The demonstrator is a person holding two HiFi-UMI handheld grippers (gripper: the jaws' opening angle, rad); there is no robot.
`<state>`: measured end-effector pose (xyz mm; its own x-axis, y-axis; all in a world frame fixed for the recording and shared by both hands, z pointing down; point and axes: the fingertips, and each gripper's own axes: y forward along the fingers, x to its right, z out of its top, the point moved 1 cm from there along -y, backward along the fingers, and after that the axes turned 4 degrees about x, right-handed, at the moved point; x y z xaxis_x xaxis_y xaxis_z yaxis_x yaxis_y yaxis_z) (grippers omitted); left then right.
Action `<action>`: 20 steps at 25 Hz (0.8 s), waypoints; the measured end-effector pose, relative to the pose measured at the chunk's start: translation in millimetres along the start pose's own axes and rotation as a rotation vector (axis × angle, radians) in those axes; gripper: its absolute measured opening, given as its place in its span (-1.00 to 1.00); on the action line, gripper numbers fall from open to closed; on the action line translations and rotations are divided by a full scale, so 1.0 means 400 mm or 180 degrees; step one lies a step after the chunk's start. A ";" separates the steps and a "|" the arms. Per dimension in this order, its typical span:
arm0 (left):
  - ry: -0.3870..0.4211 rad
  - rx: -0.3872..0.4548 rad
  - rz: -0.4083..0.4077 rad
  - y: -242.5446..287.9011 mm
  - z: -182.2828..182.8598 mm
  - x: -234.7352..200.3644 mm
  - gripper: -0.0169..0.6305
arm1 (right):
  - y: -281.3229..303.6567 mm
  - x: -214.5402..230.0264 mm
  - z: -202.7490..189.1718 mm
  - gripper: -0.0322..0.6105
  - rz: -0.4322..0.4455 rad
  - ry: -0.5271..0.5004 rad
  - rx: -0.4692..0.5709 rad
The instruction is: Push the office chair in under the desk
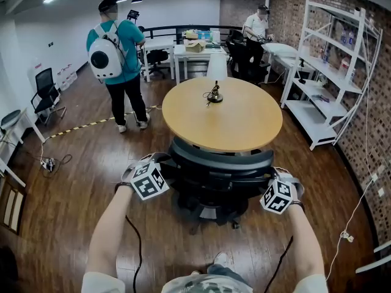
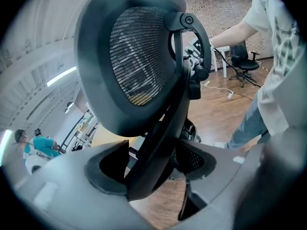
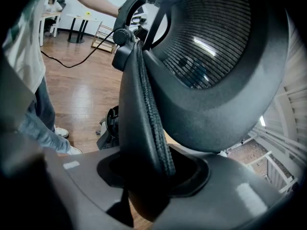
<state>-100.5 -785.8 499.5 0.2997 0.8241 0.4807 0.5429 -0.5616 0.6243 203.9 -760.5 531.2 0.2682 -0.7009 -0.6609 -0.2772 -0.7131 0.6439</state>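
Observation:
A black mesh office chair [image 1: 217, 170] stands at the near edge of the round wooden desk [image 1: 183, 112], its seat partly under the top. My left gripper [image 1: 164, 165] is at the left side of the backrest and my right gripper [image 1: 270, 177] at the right side. In the left gripper view the jaws [image 2: 153, 169] are shut on the backrest's black frame bar [image 2: 165, 128], with the mesh back [image 2: 134, 66] above. Seen from the right gripper, the jaws [image 3: 148, 171] are shut on the backrest's padded edge [image 3: 144, 109].
A small dark object [image 1: 214, 94] sits on the desk. A person with a white backpack [image 1: 119, 54] stands at the far left and another person [image 1: 256, 29] at the back. White shelving [image 1: 330, 72] lines the brick wall on the right. A cable [image 1: 52, 162] lies on the floor.

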 end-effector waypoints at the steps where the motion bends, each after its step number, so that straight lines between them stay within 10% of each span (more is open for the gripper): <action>1: 0.0004 0.0008 0.0002 0.000 0.001 0.003 0.05 | 0.002 -0.002 -0.005 -0.33 -0.0013 0.0014 0.0003; 20: 0.0037 0.0259 0.0546 -0.047 0.024 0.026 0.04 | -0.143 0.023 0.028 0.10 -0.0766 0.0541 0.0056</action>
<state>-100.0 -765.9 486.9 0.3844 0.7156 0.5832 0.5464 -0.6856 0.4811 212.0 -726.2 483.8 0.4784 -0.5046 -0.7187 -0.2026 -0.8598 0.4688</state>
